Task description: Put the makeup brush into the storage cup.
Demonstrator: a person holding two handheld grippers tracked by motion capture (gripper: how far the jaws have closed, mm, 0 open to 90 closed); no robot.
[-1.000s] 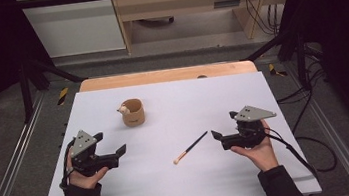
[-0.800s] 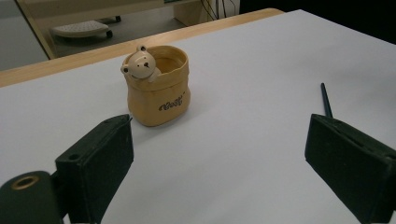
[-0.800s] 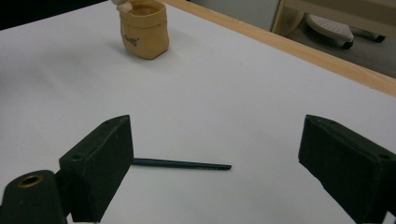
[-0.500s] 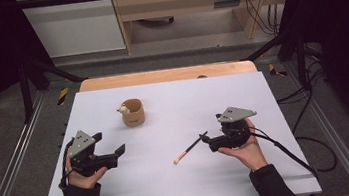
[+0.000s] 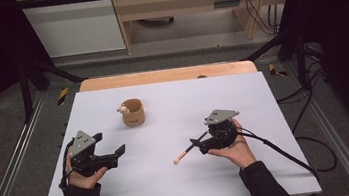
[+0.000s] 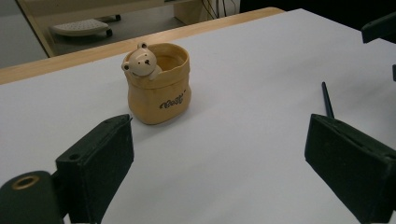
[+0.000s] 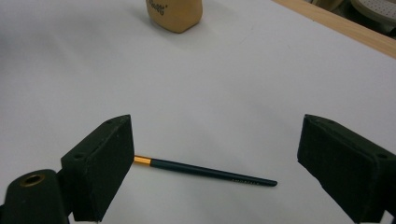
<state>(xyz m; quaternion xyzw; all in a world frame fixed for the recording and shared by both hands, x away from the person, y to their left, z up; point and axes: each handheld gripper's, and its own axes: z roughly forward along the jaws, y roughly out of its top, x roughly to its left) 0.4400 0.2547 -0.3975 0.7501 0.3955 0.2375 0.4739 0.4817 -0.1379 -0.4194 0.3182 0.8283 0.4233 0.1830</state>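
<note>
Presently right tool (image 7: pixel 215 154), jaws wide, straddles slim dark-handled paintbrush (image 7: pixel 205 171) lying on white worktop (image 7: pixel 233 84); lower squarely before closing

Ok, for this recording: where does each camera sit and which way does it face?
High view: above the person's side, facing forward and down on the table; both forearms, left gripper, right gripper.
Left gripper view: on that gripper, facing the bear cup; open black fingers.
Right gripper view: facing the brush; open fingers.
All share cup and brush.
</note>
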